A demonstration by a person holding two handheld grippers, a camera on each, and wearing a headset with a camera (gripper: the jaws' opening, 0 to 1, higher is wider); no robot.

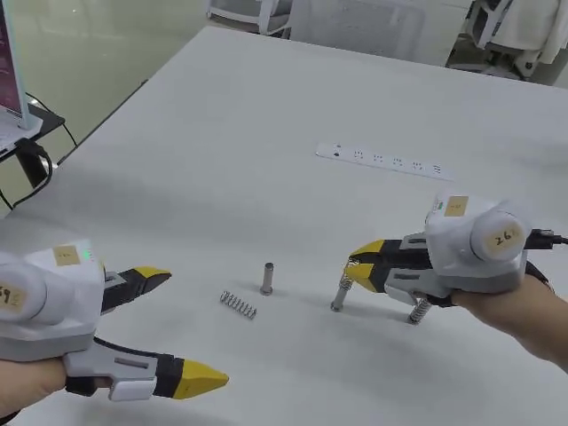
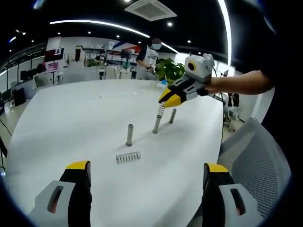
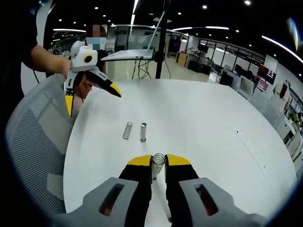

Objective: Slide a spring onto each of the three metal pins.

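Observation:
Three metal pins stand on the white table [image 1: 266, 133]. The bare pin [image 1: 267, 278] [image 2: 129, 135] [image 3: 143, 132] is leftmost, and a loose spring [image 1: 238, 304] [image 2: 128, 157] [image 3: 128, 130] lies beside it. My right gripper [image 1: 357, 267] [image 3: 158, 161] [image 2: 171, 99] is shut on a spring [image 3: 158, 163] partway down the middle pin [image 1: 339, 296] [image 2: 157, 121]. The rightmost pin [image 1: 415, 310] [image 2: 172, 115] carries a spring and is partly hidden under that gripper. My left gripper [image 1: 177, 328] [image 2: 147, 166] [image 3: 92, 85] hovers open near the table's front left, holding nothing.
A white power strip [image 1: 383, 161] [image 3: 248, 142] lies farther back on the table. A grey mesh chair [image 2: 255, 156] [image 3: 38, 142] stands by the near edge. A laptop stand [image 1: 13, 98] is off the table's left side.

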